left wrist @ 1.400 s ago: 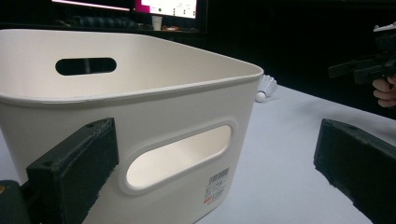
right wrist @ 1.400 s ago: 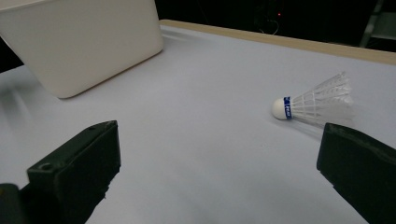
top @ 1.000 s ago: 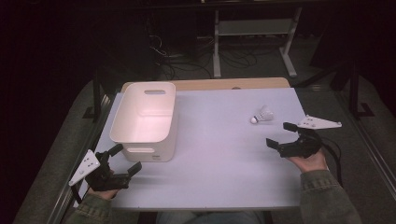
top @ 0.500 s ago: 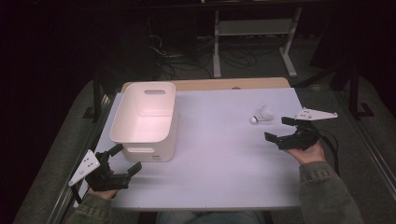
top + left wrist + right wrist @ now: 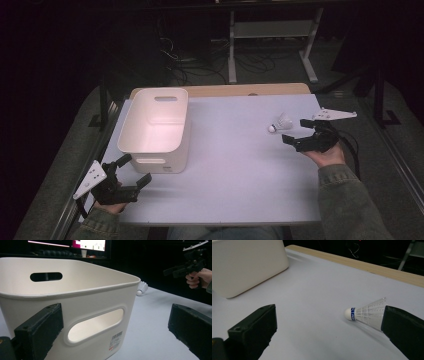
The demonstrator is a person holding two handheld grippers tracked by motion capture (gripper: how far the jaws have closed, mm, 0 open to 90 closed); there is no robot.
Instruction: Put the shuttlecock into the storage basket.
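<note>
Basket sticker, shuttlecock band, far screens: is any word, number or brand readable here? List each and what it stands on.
Nothing can be quoted.
Sticker on the white basket, below its handle slot: print and red mark, too small and blurred.
Blue band round the shuttlecock cork: white marks, unreadable.
Lit monitors behind the table: blurred, no legible text.

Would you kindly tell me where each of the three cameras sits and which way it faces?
High view: above the person's side, facing forward and down on the table; forearms, left hand-held gripper and right hand-held gripper show.
Left gripper view: rides the left hand-held gripper, facing the white bin; the right hand shows farther off.
Right gripper view: rides the right hand-held gripper, facing the shuttlecock lying on the table.
Shared: all three show bin and shuttlecock.
</note>
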